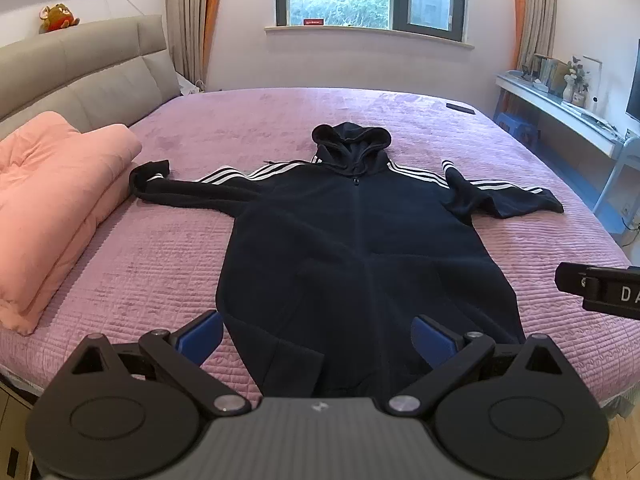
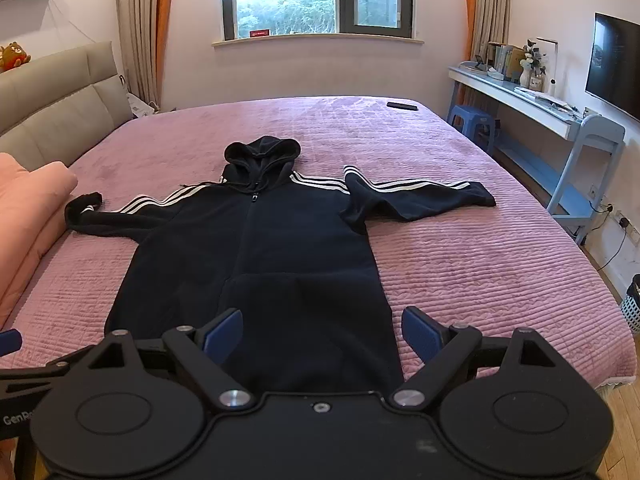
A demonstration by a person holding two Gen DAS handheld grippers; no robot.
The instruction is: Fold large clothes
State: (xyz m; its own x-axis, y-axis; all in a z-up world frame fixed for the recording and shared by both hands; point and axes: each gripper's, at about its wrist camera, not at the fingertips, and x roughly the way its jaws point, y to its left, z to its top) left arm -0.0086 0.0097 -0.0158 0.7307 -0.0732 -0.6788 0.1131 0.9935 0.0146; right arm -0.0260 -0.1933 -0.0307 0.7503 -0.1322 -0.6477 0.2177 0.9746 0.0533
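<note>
A dark navy zip hoodie (image 1: 360, 240) (image 2: 256, 256) with white stripes on its sleeves lies face up and spread flat on the pink bed cover (image 1: 168, 256) (image 2: 480, 264), hood toward the window, both sleeves stretched sideways. Its right sleeve (image 2: 416, 196) is partly doubled over near the shoulder. My left gripper (image 1: 318, 334) hovers open over the hem at the bed's near edge, nothing between its blue pads (image 1: 202, 334). My right gripper (image 2: 322, 334) is open too, above the hem's right corner, and its black body (image 1: 600, 290) shows at the right edge of the left wrist view.
A folded pink quilt (image 1: 52, 208) (image 2: 28, 208) lies on the bed's left side by the grey headboard (image 1: 80, 72). A dark remote (image 1: 460, 108) (image 2: 402, 106) rests at the far right corner. A blue stool (image 2: 472, 120), a shelf desk (image 2: 540, 108) and a wall TV (image 2: 616, 64) stand to the right.
</note>
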